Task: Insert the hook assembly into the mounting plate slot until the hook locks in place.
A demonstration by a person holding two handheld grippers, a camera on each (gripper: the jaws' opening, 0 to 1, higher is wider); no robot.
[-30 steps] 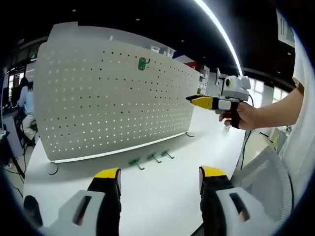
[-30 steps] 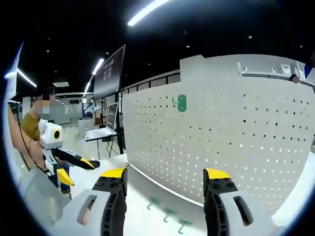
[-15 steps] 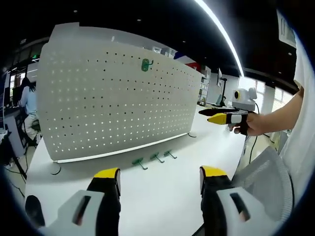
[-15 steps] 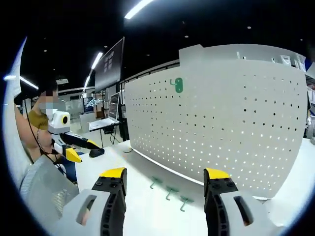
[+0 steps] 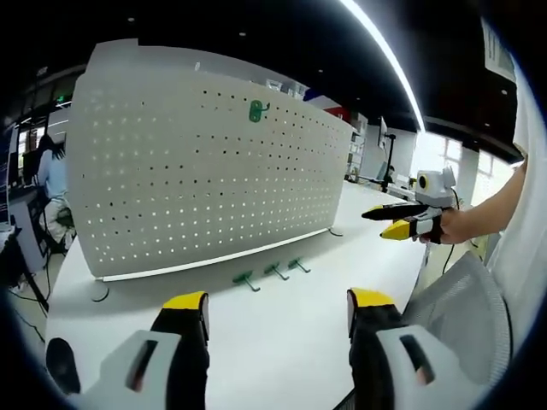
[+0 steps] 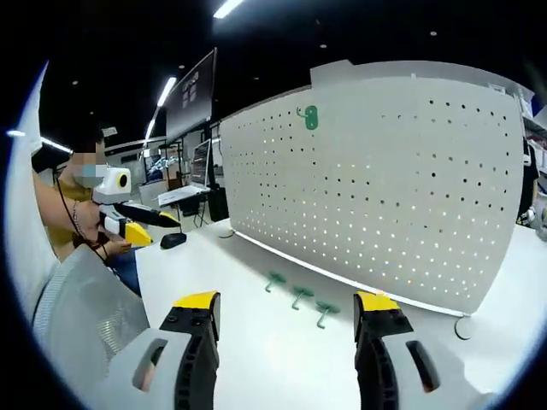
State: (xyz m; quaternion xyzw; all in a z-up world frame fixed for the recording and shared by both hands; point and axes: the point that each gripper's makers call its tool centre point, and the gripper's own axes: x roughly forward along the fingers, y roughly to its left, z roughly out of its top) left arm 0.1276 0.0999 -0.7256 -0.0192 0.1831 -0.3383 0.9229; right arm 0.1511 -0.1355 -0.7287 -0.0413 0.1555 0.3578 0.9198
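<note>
A white perforated mounting plate [image 5: 197, 162] stands upright on the white table [image 5: 282, 333]; I also see the plate [image 6: 376, 179] from the other side angle. One green hook [image 5: 257, 110] hangs high on the plate, the same hook [image 6: 309, 118] in the right gripper view. Three green hooks [image 5: 272, 273] lie on the table in front of the plate, also as hooks [image 6: 299, 295]. My left gripper [image 5: 275, 312] is open and empty, well short of the hooks. My right gripper [image 6: 288, 312] is open and empty too. The right gripper [image 5: 402, 220] appears at the right, held in a hand.
A black mouse-like object [image 6: 173, 240] lies on the table near the plate's end. A grey mesh chair back [image 5: 466, 307] stands at the table's near right. A seated person [image 5: 47, 179] is behind the plate at the left. Monitors [image 6: 192, 107] stand beyond.
The right gripper has drawn back and lowered away from the plate toward the table's right edge. The right gripper view now looks lower, with the three loose hooks nearer its middle.
</note>
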